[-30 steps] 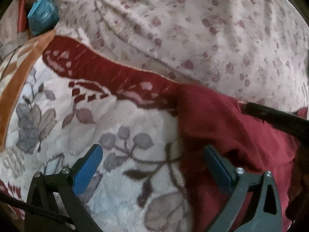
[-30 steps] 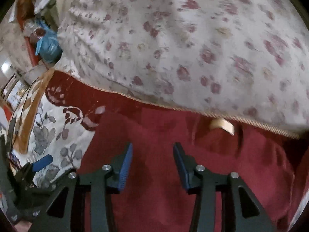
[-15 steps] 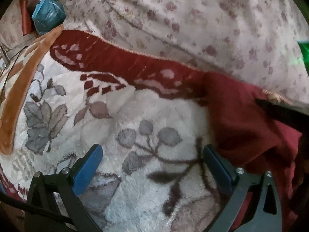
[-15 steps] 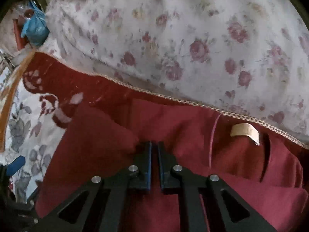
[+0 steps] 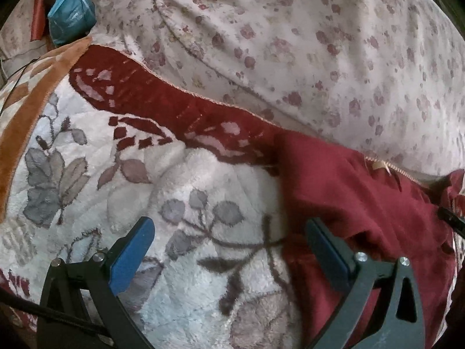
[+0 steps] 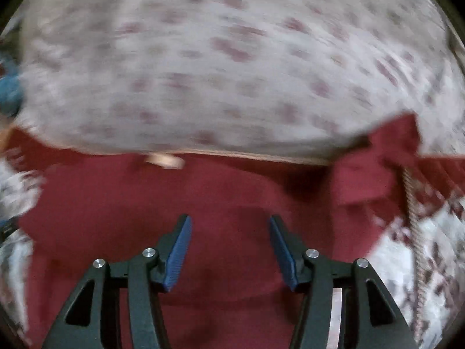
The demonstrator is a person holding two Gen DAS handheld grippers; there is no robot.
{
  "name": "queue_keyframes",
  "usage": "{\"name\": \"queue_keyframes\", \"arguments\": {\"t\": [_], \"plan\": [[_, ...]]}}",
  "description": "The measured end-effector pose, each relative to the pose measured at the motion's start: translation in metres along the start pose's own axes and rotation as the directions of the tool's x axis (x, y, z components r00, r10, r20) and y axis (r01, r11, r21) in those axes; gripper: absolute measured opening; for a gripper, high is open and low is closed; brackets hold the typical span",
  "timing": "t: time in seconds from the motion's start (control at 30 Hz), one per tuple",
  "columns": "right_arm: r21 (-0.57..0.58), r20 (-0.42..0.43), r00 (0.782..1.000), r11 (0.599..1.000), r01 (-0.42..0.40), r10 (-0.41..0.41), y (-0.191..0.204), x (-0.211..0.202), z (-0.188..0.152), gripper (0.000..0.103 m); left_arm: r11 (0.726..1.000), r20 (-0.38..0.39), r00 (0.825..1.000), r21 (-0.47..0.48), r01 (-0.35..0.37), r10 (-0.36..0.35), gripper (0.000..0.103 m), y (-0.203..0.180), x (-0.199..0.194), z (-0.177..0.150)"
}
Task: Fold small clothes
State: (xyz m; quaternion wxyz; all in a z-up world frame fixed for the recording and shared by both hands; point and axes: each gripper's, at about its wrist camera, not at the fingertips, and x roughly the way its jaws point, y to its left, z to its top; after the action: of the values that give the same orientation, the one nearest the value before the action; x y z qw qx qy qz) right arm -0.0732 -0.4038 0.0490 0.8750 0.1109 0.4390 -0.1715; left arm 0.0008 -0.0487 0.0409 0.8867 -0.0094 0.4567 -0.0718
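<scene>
A dark red garment is seen lying rumpled on the fleece blanket, just below the flowered quilt. No finished fold can be made out, so most of the folding is judged undone. The left gripper is spread wide at the garment's edge; the right gripper is parted above it, nothing held.

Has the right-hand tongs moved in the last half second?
Yes. The right tongs have swung right: the tan label on the red garment now sits left of them, not right. They have also opened, releasing the cloth.
</scene>
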Motion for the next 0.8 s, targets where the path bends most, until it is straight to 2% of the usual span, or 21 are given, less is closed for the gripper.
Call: {"name": "queue_keyframes", "arguments": {"t": [0.07, 0.1, 0.13, 0.17, 0.2, 0.23, 0.3, 0.33, 0.37, 0.47, 0.5, 0.6, 0.63, 0.67, 0.7, 0.73, 0.77, 0.8], "plan": [[0.032, -0.037, 0.999, 0.999, -0.003, 0.004, -0.017, 0.014, -0.001, 0.059, 1.0, -0.006, 1.0, 0.0, -0.003, 0.003, 0.103, -0.001, 0.003, -0.001], [0.029, -0.047, 0.999, 1.0, -0.011, 0.012, -0.018, 0.018, -0.002, 0.049, 1.0, -0.007, 1.0, -0.002, -0.004, 0.004, 0.103, 0.0, 0.004, 0.0], [0.015, -0.069, 0.997, 1.0, -0.017, 0.018, -0.017, 0.025, -0.004, 0.016, 1.0, -0.008, 1.0, -0.003, -0.006, 0.006, 0.103, 0.0, 0.004, 0.0], [0.014, -0.084, 0.996, 0.999, -0.036, 0.037, -0.016, 0.028, -0.005, 0.01, 1.0, -0.011, 1.0, -0.007, -0.01, 0.01, 0.103, 0.002, 0.005, 0.0], [0.023, -0.073, 0.996, 0.999, -0.041, 0.043, -0.018, 0.026, -0.006, 0.01, 1.0, -0.013, 1.0, -0.013, -0.013, 0.013, 0.103, 0.003, 0.006, 0.0], [0.026, -0.033, 0.999, 0.999, -0.04, 0.041, -0.018, 0.016, -0.004, 0.006, 1.0, -0.016, 1.0, -0.018, -0.015, 0.015, 0.103, 0.005, 0.007, 0.001], [0.042, 0.035, 0.999, 0.999, -0.035, 0.034, -0.023, 0.001, 0.0, 0.006, 0.999, -0.026, 1.0, -0.026, -0.018, 0.017, 0.103, 0.007, 0.008, 0.002], [0.055, 0.041, 0.999, 0.998, -0.02, 0.017, -0.026, 0.001, 0.001, 0.006, 1.0, -0.03, 0.999, -0.027, -0.013, 0.012, 0.103, 0.007, 0.009, 0.002], [0.065, 0.023, 1.0, 0.998, 0.019, -0.02, -0.029, 0.007, 0.002, 0.006, 1.0, -0.035, 0.999, -0.024, -0.009, 0.009, 0.103, 0.007, 0.01, 0.002], [0.079, -0.069, 0.997, 0.996, 0.033, -0.028, -0.03, 0.025, 0.001, 0.008, 1.0, -0.041, 0.999, 0.004, -0.005, 0.005, 0.103, 0.005, 0.007, 0.001], [0.097, -0.063, 0.998, 0.995, 0.03, -0.024, -0.029, 0.021, 0.001, 0.013, 1.0, -0.043, 0.999, 0.012, 0.001, 0.0, 0.103, 0.004, 0.006, 0.001], [0.145, 0.01, 0.999, 0.989, -0.035, 0.034, -0.026, -0.01, -0.004, 0.042, 0.998, -0.049, 0.998, 0.047, 0.03, -0.028, 0.103, 0.003, -0.003, 0.0], [0.143, 0.025, 0.996, 0.986, -0.089, 0.086, -0.018, -0.021, -0.007, 0.044, 0.998, -0.047, 0.999, 0.062, 0.028, -0.025, 0.103, 0.004, -0.005, 0.0], [0.118, 0.032, 0.983, 0.976, -0.183, 0.18, -0.004, -0.034, -0.013, 0.044, 0.997, -0.045, 0.999, 0.075, 0.011, -0.008, 0.103, 0.004, -0.007, 0.0], [0.079, 0.03, 0.954, 0.95, -0.301, 0.3, 0.016, -0.045, -0.019, 0.044, 0.997, -0.039, 0.999, 0.077, -0.006, 0.009, 0.103, 0.006, -0.008, 0.001], [0.055, 0.026, 0.929, 0.927, -0.37, 0.37, 0.032, -0.051, -0.027, 0.044, 0.997, -0.027, 0.999, 0.067, -0.03, 0.032, 0.103, 0.011, -0.01, 0.002], [0.008, 0.01, 0.882, 0.882, -0.471, 0.471, 0.061, -0.059, -0.036, 0.044, 0.998, -0.017, 0.998, 0.039, -0.052, 0.053, 0.103, 0.019, -0.012, 0.004], [-0.029, -0.013, 0.847, 0.847, -0.531, 0.531, 0.085, -0.059, -0.04, 0.044, 0.998, -0.015, 0.998, 0.007, -0.06, 0.061, 0.103, 0.027, -0.013, 0.006]]}}
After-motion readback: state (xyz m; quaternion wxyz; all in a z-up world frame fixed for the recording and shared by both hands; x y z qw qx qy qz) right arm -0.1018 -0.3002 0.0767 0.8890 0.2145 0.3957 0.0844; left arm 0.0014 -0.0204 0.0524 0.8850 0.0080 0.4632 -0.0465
